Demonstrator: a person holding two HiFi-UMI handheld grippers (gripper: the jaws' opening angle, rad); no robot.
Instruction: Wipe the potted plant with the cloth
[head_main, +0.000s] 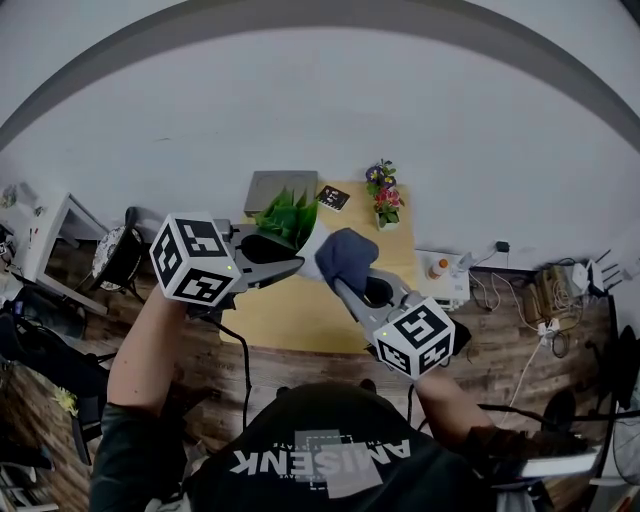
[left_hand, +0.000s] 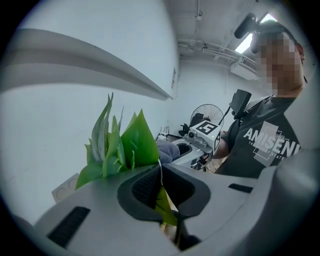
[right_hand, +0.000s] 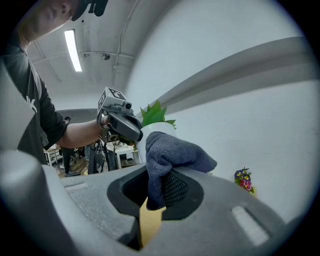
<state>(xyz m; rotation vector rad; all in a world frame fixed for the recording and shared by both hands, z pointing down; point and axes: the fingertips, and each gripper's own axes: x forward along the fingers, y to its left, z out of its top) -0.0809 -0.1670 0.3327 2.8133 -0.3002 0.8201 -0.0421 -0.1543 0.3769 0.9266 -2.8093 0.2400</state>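
The potted plant (head_main: 288, 218), green leaves in a white pot (head_main: 314, 242), stands at the back of a wooden table (head_main: 300, 318). My left gripper (head_main: 296, 265) reaches into it from the left. In the left gripper view its jaws (left_hand: 160, 172) are shut on one green leaf (left_hand: 166, 199), with the other leaves (left_hand: 120, 145) just beyond. My right gripper (head_main: 350, 283) is shut on a bunched blue-grey cloth (head_main: 347, 255), held just right of the pot. In the right gripper view the cloth (right_hand: 172, 150) bulges out of the jaws (right_hand: 159, 182), in front of the pot (right_hand: 160, 127).
A small vase of flowers (head_main: 384, 200), a dark booklet (head_main: 334, 198) and a grey flat board (head_main: 278, 188) lie at the table's back by the white wall. A white side unit holding an orange bottle (head_main: 438, 268) stands right of the table, with cables (head_main: 540, 310) on the floor beyond.
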